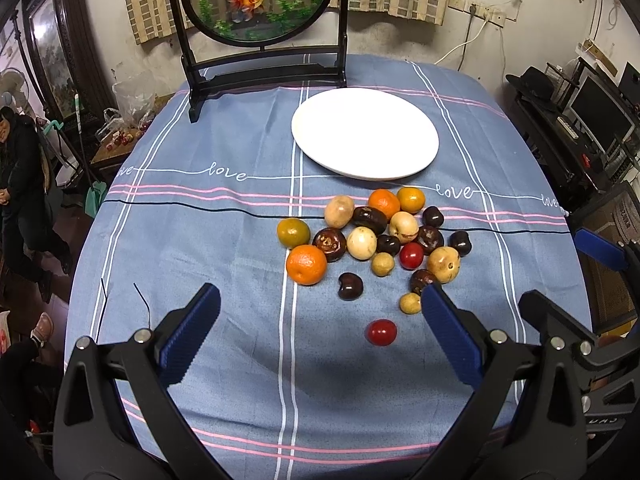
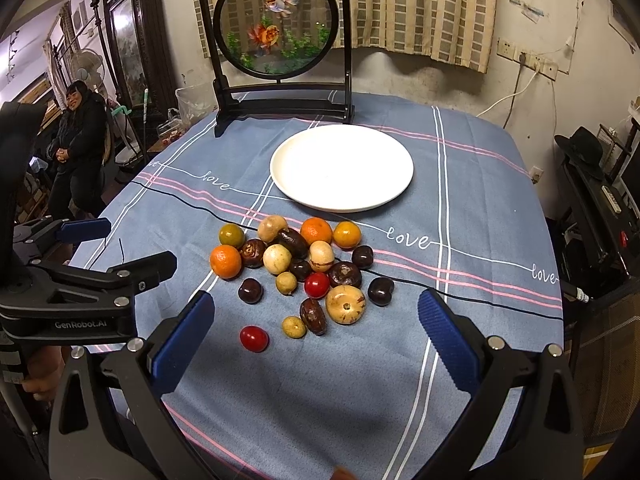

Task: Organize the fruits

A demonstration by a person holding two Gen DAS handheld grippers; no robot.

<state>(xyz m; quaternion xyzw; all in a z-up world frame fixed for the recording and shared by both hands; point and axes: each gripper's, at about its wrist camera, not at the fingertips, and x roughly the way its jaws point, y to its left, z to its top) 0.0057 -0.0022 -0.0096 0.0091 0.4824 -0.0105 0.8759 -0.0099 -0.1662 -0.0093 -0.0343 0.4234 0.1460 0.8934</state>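
both ribbed blue-padded grippers, left gripper point(image 1: 320, 316) and right gripper point(image 2: 316, 320), hang spread wide, empty, over glossy round fruits point(image 2: 296, 272) before a smooth white plate point(image 2: 342, 168); the left gripper's pad partly hides one dark fruit.

Left tongs point(image 1: 320, 312): matte black, plastic-looking frame, two angular arms splaying forward, triangular cut-outs near the base. Each arm ends in a blue ribbed pad with a toothed inner edge point(image 1: 192, 332). Round silver screw heads sit at the pivots.

Right tongs point(image 2: 316, 316): same build, with black arms, blue ridged pads point(image 2: 448, 340) and silver pivot screws.

Seen side-on from the right wrist view, the left unit shows a chunky black body with white lettering "GenRobot.AI", a blue pad on its far finger, and more silver screws along the linkage. A hand point(image 2: 38, 376) grips the handle below it; no sleeve is visible.
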